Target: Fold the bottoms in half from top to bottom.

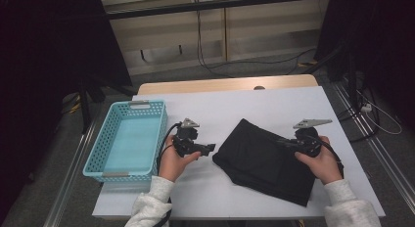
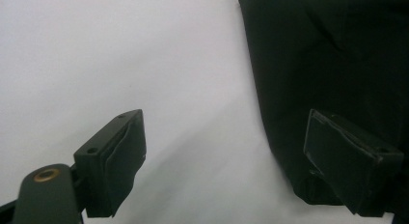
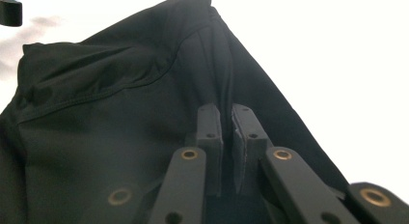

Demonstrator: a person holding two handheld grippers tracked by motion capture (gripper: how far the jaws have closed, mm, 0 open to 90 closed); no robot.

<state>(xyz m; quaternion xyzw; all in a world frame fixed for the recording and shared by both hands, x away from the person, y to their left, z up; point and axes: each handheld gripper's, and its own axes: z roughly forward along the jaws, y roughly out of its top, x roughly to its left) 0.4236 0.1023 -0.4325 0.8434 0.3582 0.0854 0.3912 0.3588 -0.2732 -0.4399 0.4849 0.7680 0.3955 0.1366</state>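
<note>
The folded black garment [image 1: 266,161] lies on the white table [image 1: 293,102] right of centre, well apart from the blue basket [image 1: 128,139] at the left, and the right gripper [image 1: 285,143] has its 2 jaws pinched together on a ridge of fabric near the garment's right edge. The left gripper [image 1: 211,148] hovers with jaws wide and empty just beside the garment's left corner. If only the top layer is pinched, lifting could unfold the garment or let it slip free; no label or writing is readable.

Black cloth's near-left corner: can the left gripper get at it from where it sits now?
Probably yes. The left gripper is open beside the black cloth, with bare white table between them.
</note>
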